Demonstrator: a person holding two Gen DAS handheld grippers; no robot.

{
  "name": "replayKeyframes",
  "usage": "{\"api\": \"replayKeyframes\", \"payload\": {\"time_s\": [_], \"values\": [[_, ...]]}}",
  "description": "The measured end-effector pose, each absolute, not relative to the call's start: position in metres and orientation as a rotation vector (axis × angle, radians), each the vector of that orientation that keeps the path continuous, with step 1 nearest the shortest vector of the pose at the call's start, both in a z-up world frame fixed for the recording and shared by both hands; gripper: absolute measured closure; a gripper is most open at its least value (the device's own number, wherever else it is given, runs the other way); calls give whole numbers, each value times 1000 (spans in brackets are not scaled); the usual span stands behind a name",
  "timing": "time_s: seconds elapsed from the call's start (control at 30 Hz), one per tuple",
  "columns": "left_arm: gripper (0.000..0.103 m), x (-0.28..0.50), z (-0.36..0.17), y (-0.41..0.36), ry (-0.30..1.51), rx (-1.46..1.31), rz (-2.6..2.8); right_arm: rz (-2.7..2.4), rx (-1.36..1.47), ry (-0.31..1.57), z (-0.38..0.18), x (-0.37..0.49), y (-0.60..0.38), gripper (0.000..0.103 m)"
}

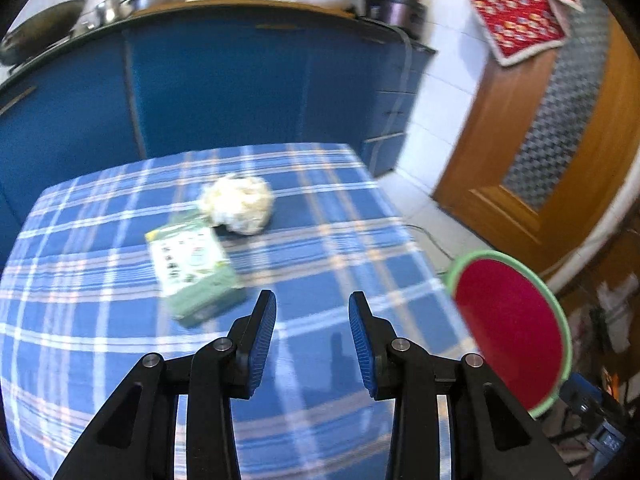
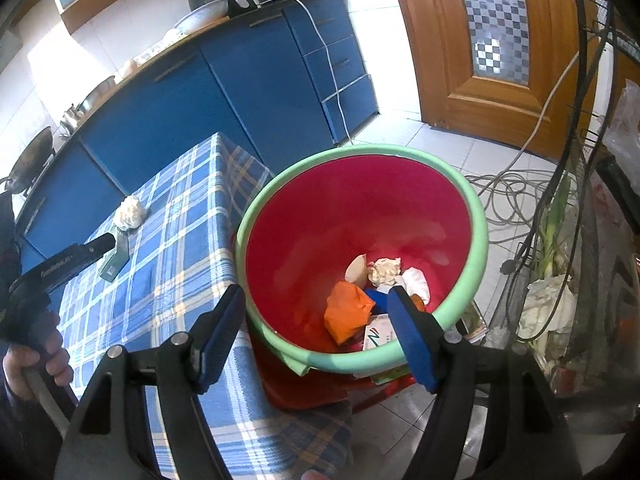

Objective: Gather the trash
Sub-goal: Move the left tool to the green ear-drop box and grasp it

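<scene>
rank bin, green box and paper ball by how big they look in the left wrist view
1. bin, though it's cut off and nearer the camera
2. green box
3. paper ball, farther off, so true size is unsure

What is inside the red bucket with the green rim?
In the red bucket lie an orange wrapper, crumpled paper, white pieces and a small carton. The right gripper finger covers part of the pile.
</scene>
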State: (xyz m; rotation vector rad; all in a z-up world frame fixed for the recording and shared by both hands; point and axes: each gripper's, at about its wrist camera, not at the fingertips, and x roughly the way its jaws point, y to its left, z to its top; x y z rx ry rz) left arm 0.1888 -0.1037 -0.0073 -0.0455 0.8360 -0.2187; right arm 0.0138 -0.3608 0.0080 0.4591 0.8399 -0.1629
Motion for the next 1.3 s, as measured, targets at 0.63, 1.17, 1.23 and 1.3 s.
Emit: {"api": "replayKeyframes", "payload": {"time_s": [0.63,1.17,1.23,1.3], "values": [[36,242,-41,-64,885,-48,5,-154,437,867,4,28,-353,24],[41,256,-53,-45,913,-105,10,-123,409,879,13,48,-330,24],[41,256,-52,-43,912,-120,-1,-118,403,882,13,50,-327,24],[42,254,-52,-40,910,-126,-8,-115,400,886,13,53,-325,24]]}}
